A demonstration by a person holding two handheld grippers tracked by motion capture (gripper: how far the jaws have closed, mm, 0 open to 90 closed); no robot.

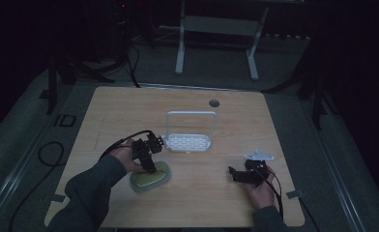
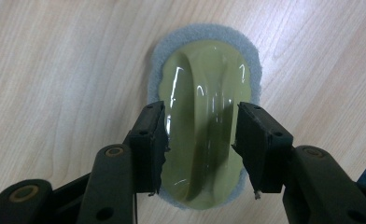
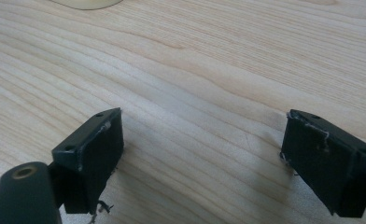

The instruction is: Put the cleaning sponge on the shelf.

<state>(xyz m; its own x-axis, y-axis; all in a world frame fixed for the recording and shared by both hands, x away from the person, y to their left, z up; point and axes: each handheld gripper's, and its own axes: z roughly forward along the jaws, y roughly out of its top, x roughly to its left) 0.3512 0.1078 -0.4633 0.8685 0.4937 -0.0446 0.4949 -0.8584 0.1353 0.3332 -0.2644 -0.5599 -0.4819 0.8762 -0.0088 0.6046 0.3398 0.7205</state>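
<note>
Left gripper view looks straight down on a yellow-green scrubbing pad [image 2: 204, 121], an oval of glossy plastic with a raised ridge handle along its length and a grey felt rim underneath. The left gripper [image 2: 200, 144] hangs over it with its jaws parted to either side of that ridge; they are set wider than the handle, and no squeeze shows, so nothing is held yet. Whether the pads are already touching the plastic I cannot tell.

In the high view the pad [image 1: 151, 177] lies flat on the wooden table [image 1: 216, 208], toward the near edge and left of centre, just in front of a white wire-handled rack [image 1: 190, 140] that stands near the middle. Its long axis runs roughly from the near-left toward the far-right, slanting toward the rack; the ridge follows that same line, and the gripper is turned to cross it.

The right gripper [image 1: 245, 175] rests low toward the near right corner, well apart from the pad. Its own view shows both jaws spread wide over bare wood, holding nothing.

As a judgement, the work is at its start: the approach and alignment look done, while closing on the ridge, lifting, and carrying the pad somewhere, perhaps to the rack, all remain.
</note>
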